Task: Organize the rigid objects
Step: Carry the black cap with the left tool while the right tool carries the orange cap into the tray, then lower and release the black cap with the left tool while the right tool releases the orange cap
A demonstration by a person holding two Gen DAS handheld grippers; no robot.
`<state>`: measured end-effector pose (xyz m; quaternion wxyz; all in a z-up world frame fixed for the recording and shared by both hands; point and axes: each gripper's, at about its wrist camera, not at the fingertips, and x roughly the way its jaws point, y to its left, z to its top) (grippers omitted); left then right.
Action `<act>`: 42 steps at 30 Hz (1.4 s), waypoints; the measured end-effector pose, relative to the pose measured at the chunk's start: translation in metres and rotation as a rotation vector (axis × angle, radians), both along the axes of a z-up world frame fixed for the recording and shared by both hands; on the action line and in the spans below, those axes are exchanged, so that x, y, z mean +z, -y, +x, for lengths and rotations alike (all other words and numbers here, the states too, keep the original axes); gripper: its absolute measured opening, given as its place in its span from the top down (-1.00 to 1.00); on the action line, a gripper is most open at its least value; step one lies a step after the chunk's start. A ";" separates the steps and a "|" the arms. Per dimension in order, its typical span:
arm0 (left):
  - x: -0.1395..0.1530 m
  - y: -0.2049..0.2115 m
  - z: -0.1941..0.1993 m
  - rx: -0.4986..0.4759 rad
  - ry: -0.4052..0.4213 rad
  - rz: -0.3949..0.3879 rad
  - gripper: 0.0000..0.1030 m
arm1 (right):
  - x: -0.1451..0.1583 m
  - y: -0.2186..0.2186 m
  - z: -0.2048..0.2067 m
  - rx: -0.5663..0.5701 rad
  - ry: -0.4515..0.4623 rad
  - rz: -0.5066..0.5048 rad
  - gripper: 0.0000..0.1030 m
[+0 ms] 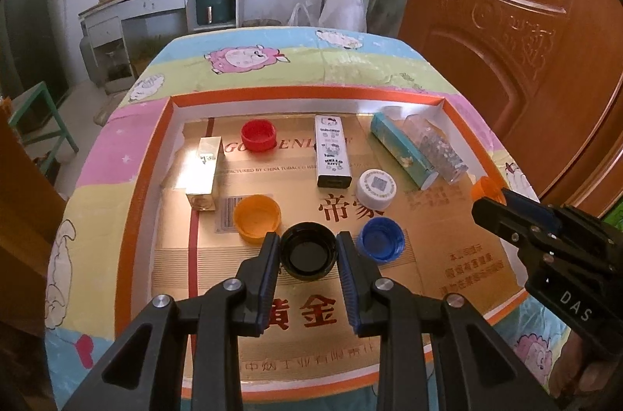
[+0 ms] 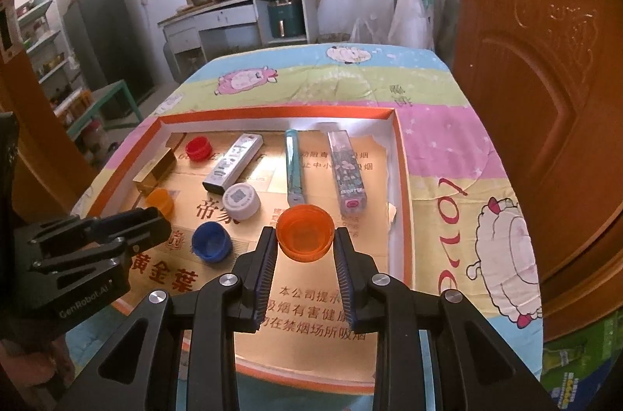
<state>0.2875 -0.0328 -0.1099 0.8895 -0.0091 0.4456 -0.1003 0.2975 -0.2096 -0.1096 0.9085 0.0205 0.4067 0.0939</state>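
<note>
We hold a black cap (image 1: 308, 251) gripped between our left tongs (image 1: 308, 247) and an orange cap (image 2: 305, 234) between our right tongs (image 2: 305, 236), both mouth-up over the tray (image 1: 155, 146).

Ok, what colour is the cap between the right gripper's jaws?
Orange, open side up; the cap shows best in the right wrist view.

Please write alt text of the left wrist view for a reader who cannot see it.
The left gripper clamps an upturned black cap in a shallow orange-rimmed tray. Loose caps and small boxes lie beyond; at right, the right gripper holds an orange cap.
</note>
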 end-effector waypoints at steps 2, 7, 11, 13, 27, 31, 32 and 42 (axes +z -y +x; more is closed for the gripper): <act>-0.002 0.001 0.002 -0.001 -0.003 0.004 0.42 | -0.003 0.000 0.002 0.001 -0.005 0.003 0.41; -0.005 0.002 0.005 0.000 -0.010 0.008 0.42 | -0.008 -0.001 0.007 0.007 -0.015 0.002 0.41; -0.008 0.002 0.006 -0.004 -0.016 0.009 0.42 | -0.012 -0.001 0.009 0.005 -0.023 0.003 0.41; -0.009 0.003 0.007 -0.005 -0.018 0.010 0.42 | -0.013 0.000 0.011 0.005 -0.025 0.003 0.41; -0.013 0.008 0.010 -0.021 -0.019 0.009 0.42 | -0.020 -0.004 0.017 0.010 -0.038 -0.002 0.41; -0.015 0.011 0.010 -0.028 -0.012 0.021 0.42 | -0.023 -0.003 0.020 0.010 -0.046 -0.004 0.41; -0.015 0.011 0.010 -0.029 -0.010 0.025 0.42 | -0.024 -0.003 0.020 0.010 -0.048 -0.005 0.41; -0.016 0.011 0.009 -0.034 0.003 0.013 0.39 | -0.029 -0.007 0.024 0.015 -0.059 -0.025 0.41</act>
